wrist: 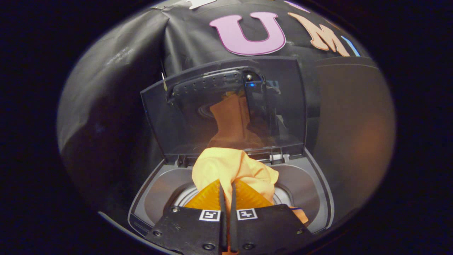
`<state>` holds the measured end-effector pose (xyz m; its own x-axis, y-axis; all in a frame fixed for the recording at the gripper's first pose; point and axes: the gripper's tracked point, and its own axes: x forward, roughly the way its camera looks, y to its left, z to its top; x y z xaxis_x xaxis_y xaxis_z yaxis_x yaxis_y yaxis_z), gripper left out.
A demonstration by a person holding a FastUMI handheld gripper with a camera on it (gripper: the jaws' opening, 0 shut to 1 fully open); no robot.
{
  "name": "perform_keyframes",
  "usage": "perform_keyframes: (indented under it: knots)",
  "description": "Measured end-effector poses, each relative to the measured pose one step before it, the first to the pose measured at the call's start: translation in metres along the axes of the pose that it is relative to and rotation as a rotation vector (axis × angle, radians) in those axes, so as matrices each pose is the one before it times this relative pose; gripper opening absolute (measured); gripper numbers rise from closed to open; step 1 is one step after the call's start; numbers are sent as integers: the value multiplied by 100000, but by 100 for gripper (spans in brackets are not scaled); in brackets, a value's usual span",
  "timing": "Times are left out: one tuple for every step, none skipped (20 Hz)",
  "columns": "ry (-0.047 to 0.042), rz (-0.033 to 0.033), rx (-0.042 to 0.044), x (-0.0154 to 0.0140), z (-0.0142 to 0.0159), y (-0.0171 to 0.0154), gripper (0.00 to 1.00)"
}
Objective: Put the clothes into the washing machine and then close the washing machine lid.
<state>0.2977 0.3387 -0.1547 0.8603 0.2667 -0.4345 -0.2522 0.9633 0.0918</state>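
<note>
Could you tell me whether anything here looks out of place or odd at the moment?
Nothing stands out. The gripper is shut on the orange garment above the washing machine's drum opening, and the lid stands upright behind.

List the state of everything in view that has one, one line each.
washing machine lid: open, raised upright behind the drum
washing machine: top opening uncovered
orange garment: bunched, held over the opening
gripper: fingers shut on the orange garment

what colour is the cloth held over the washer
Light orange; the cloth is pinched between the fingers above the washer's opening, clearest in the gripper view.
</note>
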Motion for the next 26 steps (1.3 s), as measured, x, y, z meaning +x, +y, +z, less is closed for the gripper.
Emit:
perform_keyframes:
  knots:
    - [1621, -354, 146, 422, -625, -19, 3]
    - [2080, -223, -618, 210, -746, -16, 4]
    - [665, 183, -1172, 259, -308, 105, 4]
    - [510, 570, -888, -68, 110, 104, 5]
    - [-770, -276, -481, 130, 105, -138, 4]
    - [413, -303, -246, -98, -148, -48, 6]
    - [417, -32, 335, -27, -211, 107, 6]
    - [346, -149, -381, -1, -140, -1, 8]
    - [356, -634, -985, -72, -53, -44, 11]
    - [-554, -680, -1281, -182, 14, -48, 15]
    - [-524, -1506, -1401, -272, -44, -387, 22]
    - [-824, -2070, -1034, -411, 214, -450, 29]
    - [-237, -660, -16, -241, 217, -75, 36]
    - [-696, -332, 101, -179, 278, -56, 45]
    - [-562, -938, -233, -297, 276, -263, 54]
    - [-1236, -835, -582, -322, 573, -180, 63]
    - [-1806, -798, -1299, -466, 768, -165, 72]
    - [-1761, -879, -1985, -351, 841, -197, 81]
    - [-2624, -581, -1985, -560, 1132, -30, 90]
    - [-2791, -283, -1759, -367, 1432, -51, 99]
    - [-2854, 68, -2013, -261, 1310, 157, 99]
    - [-3396, 511, -2287, -499, 1584, 217, 99]
    - [-4759, 358, -1336, -335, 2062, 204, 99]
    - [-2359, 159, -886, -136, 1779, 240, 99]
    - [-2020, 354, -588, -416, 1685, 261, 98]
    - [-2128, 571, 51, -49, 1842, 314, 98]
